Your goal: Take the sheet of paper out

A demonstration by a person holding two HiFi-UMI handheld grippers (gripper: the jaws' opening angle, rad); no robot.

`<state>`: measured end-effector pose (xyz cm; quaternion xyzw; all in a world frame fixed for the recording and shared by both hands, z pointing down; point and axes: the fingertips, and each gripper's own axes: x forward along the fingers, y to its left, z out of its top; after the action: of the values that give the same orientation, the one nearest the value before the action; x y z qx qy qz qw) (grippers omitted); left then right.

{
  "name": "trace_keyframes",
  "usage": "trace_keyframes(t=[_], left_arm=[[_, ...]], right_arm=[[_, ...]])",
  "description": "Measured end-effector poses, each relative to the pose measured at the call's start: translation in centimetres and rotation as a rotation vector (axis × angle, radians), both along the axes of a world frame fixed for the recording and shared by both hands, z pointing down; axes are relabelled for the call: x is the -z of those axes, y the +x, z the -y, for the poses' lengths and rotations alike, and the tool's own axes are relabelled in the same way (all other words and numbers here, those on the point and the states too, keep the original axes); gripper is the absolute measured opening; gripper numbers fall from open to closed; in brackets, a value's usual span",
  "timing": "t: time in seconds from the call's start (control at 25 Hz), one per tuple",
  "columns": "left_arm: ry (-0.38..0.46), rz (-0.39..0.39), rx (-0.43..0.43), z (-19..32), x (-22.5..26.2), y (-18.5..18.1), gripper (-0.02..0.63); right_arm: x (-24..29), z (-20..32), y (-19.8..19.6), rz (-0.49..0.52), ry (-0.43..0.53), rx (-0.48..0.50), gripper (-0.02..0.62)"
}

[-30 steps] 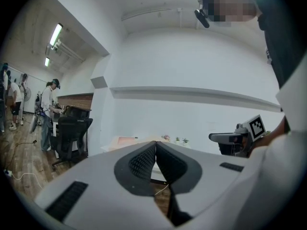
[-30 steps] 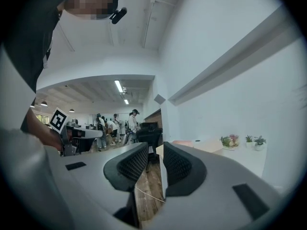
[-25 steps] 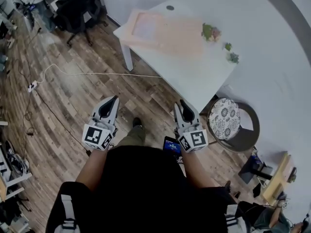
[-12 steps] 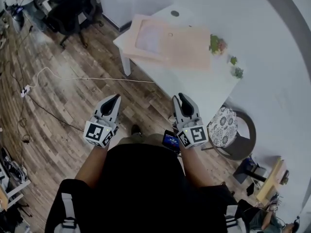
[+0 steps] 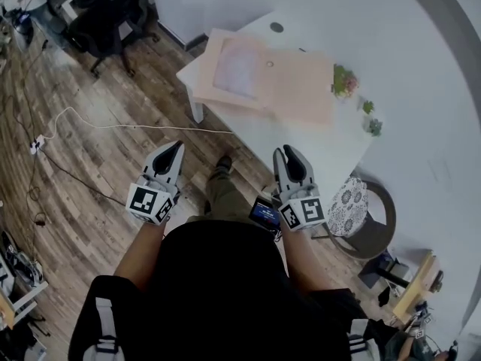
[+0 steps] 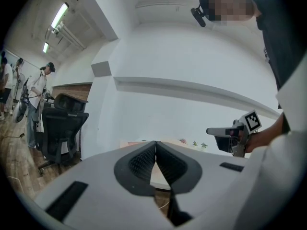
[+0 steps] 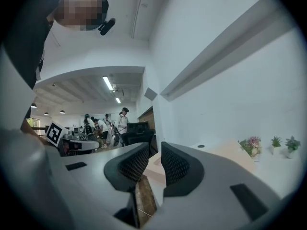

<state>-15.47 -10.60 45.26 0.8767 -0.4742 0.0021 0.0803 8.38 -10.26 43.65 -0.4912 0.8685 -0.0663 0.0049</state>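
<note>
Both grippers were held level in front of the person, short of the white table [image 5: 304,138] and touching nothing on it.

Left gripper [image 5: 174,150]: the jaws were pressed together at the tips, with nothing between them.

Right gripper [image 5: 286,155]: the jaws stood a narrow gap apart. Only the table edge and the wooden floor [image 5: 98,153] showed through the gap, and nothing was pinched.

A flat pink folder [image 5: 297,89] lay on the table top, its left part overhanging the near corner. A paler rectangle [image 5: 239,70], apparently the sheet of paper, showed inside the left part of the folder. Whether it lay under a clear cover could not be determined.

Small potted plants [image 5: 344,80] stood on the table just beyond the right end of the folder. A round patterned stool [image 5: 346,190] stood on the floor beside the table, near the right gripper.
</note>
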Motion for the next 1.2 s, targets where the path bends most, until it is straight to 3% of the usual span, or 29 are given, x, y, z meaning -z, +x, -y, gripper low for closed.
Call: trace_keyframes(t=[0.44,0.8,1.04,1.2], left_arm=[[-0.003,0.049,0.031,10.3,1.2,-2.3,0.005],[-0.039,0.071,0.01,20.3,0.6,-1.4,0.005],[-0.044,0.081,-0.048,25.0,0.4,0.1,0.005],[-0.063,0.088,-0.091,28.3,-0.7,0.3,0.005]], right_arm=[[-0.5,11.2,-1.8,0.013,0.008,0.039,0.083],[-0.7,20.1,-0.1,0.033,-0.035,0.034,0.089],[-2.7,23.5,1.1,0.096,-0.132,0.004,0.104],[-4.8,26.2,1.4,0.171,-0.26,0.005,0.11]])
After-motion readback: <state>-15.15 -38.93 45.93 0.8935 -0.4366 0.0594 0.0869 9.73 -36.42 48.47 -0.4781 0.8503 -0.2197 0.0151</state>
